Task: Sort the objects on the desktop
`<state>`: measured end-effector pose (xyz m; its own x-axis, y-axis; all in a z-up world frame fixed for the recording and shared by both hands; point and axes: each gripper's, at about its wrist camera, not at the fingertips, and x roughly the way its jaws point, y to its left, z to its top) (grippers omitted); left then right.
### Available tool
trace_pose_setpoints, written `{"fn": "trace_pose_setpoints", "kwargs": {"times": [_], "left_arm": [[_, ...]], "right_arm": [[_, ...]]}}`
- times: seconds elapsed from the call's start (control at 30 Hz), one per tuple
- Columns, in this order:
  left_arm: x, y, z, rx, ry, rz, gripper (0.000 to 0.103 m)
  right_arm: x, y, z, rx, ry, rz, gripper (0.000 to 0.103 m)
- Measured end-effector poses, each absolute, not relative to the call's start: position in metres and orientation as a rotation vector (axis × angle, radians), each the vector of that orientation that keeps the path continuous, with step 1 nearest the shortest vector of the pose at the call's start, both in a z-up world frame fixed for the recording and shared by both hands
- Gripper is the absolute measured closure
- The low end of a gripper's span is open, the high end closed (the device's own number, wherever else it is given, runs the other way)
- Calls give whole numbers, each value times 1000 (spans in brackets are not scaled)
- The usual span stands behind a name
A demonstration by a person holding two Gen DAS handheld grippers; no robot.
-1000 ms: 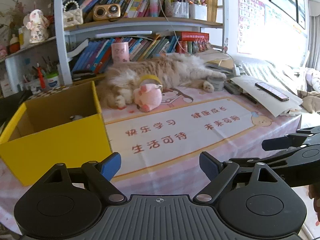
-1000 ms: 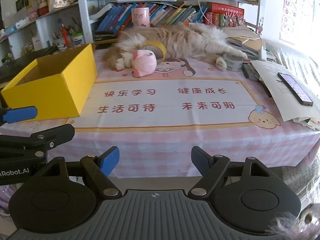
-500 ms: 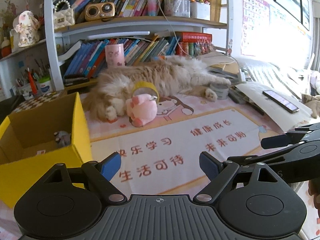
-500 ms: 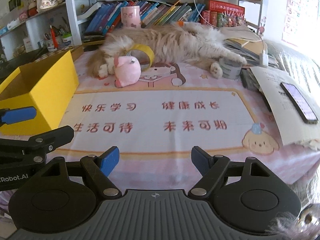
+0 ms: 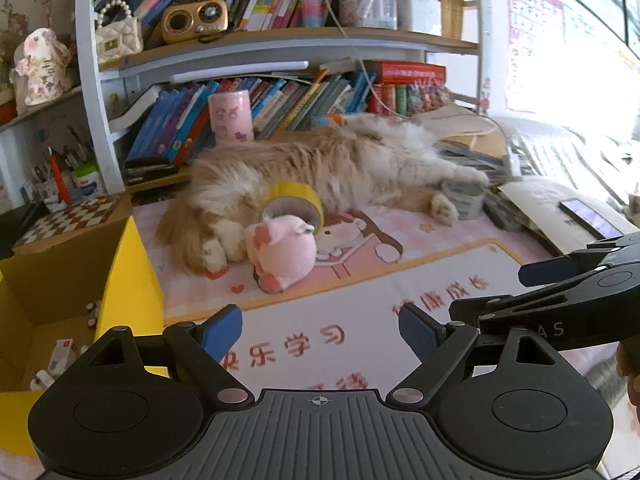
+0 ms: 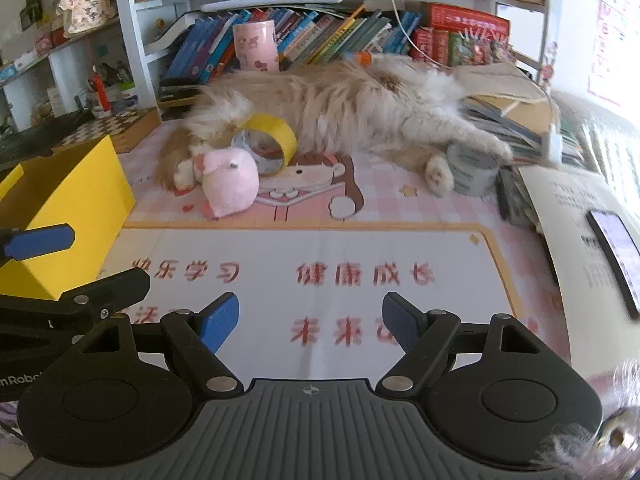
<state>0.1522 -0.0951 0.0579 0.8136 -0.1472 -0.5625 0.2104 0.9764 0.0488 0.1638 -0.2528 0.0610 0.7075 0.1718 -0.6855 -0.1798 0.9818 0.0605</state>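
A pink plush pig point(image 5: 282, 254) point(image 6: 228, 182) lies on the pink desk mat, with a yellow tape roll point(image 5: 294, 202) point(image 6: 270, 142) leaning behind it against a sleeping long-haired cat point(image 5: 336, 164) point(image 6: 352, 104). A grey tape roll point(image 5: 464, 200) point(image 6: 474, 168) sits by the cat's hind paw. The yellow box point(image 5: 128, 276) point(image 6: 76, 196) stands at the left with small items inside. My left gripper point(image 5: 320, 332) hovers open over the mat, short of the pig. My right gripper point(image 6: 310, 318) is open over the mat's red lettering, nothing between its fingers.
Shelves of books point(image 5: 280, 100) and a pink cup point(image 5: 231, 116) line the back. A chequered board point(image 5: 76, 216) lies behind the box. Papers with a phone point(image 6: 616, 248) on them cover the right side. A pen holder point(image 5: 86, 184) stands at the far left.
Both grippers have moved forward over the desk toward the pig and cat, which now look larger and nearer. The yellow box has slid toward the left edge of both views. Jaws unchanged.
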Motion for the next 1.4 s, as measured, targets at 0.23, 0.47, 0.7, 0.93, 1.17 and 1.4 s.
{"fn": "trace_pose_setpoints", "kwargs": {"times": [0.23, 0.47, 0.7, 0.93, 1.17, 1.4], "left_arm": [[182, -105, 50, 63, 607, -105, 15], [211, -116, 42, 21, 610, -35, 15], [245, -124, 37, 4, 622, -10, 15], [290, -120, 21, 5, 650, 40, 15], [327, -112, 1, 7, 694, 72, 15], [343, -104, -13, -139, 723, 126, 15]], "right_arm": [[211, -271, 58, -22, 761, 245, 26], [252, -288, 54, -17, 766, 287, 26], [291, -289, 50, -28, 762, 338, 26], [323, -294, 50, -4, 751, 352, 26], [346, -296, 49, -6, 743, 361, 26], [366, -287, 45, -29, 741, 391, 26]]}}
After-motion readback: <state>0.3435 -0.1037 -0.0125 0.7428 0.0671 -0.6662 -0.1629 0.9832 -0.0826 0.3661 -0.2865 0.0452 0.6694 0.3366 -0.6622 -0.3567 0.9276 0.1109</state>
